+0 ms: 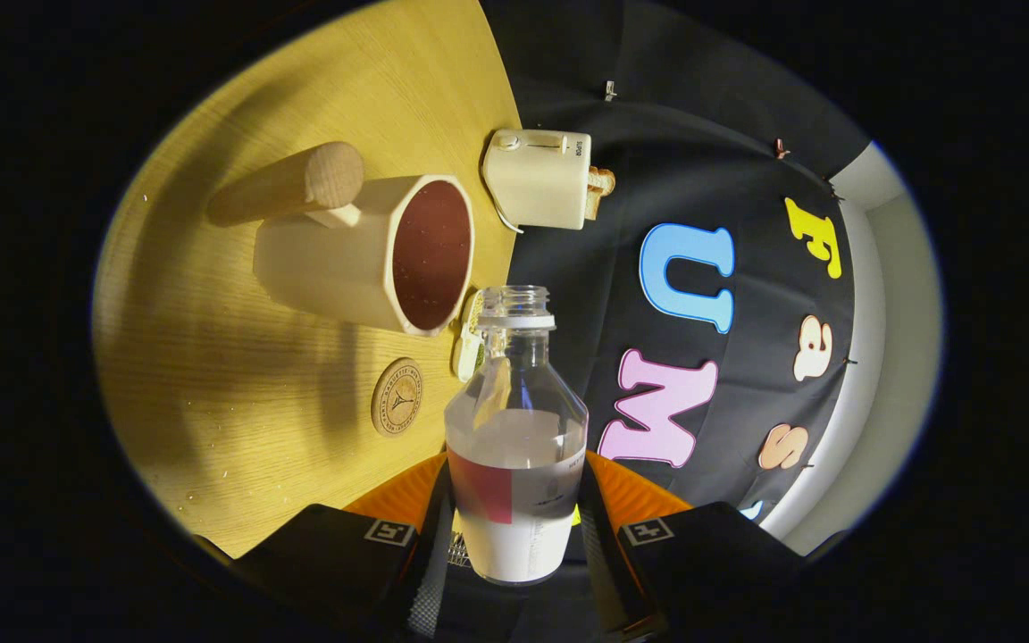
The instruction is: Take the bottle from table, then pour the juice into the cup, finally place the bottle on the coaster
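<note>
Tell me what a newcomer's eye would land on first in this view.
First, the clear bottle, cap off and partly filled with pale liquid, clamped between the gripper fingers with its open neck tipped toward the cup. Just beyond the neck sits the big cream cup with a wooden handle and dark red inside, on the wooden table. The round coaster lies beside the bottle, and a cream toaster stands farther off at the table's edge.

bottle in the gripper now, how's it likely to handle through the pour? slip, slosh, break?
The bottle looks like clear glass, so probably rigid but breakable if dropped. It is uncapped and part full, so the liquid will likely shift as it tilts. Both fingers press on its smooth labelled body; it may slip if the grip loosens.
</note>
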A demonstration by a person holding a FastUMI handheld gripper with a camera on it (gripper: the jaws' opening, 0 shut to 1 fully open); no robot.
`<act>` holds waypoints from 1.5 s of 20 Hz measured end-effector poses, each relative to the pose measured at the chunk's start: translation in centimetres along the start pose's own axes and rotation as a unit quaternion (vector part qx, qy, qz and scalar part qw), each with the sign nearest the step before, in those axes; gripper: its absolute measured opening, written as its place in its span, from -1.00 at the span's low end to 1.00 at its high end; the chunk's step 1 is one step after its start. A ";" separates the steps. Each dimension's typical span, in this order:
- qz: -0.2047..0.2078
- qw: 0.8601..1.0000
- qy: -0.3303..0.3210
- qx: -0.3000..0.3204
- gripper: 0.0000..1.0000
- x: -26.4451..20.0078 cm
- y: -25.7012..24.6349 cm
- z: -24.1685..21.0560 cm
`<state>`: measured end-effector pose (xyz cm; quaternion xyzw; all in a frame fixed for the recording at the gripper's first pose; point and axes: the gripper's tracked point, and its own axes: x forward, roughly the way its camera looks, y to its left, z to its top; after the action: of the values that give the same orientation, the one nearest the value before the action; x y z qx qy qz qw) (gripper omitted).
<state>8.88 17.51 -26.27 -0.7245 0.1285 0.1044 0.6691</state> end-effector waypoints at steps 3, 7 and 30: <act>0.000 1.000 -0.002 -0.015 0.37 0.0 0.1 0.2; 0.002 1.000 0.000 -0.024 0.37 0.1 0.1 0.1; -0.007 0.998 -0.013 -0.068 0.37 0.3 -0.2 0.1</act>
<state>9.28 17.65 -26.20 -0.7677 0.1072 0.1176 0.6207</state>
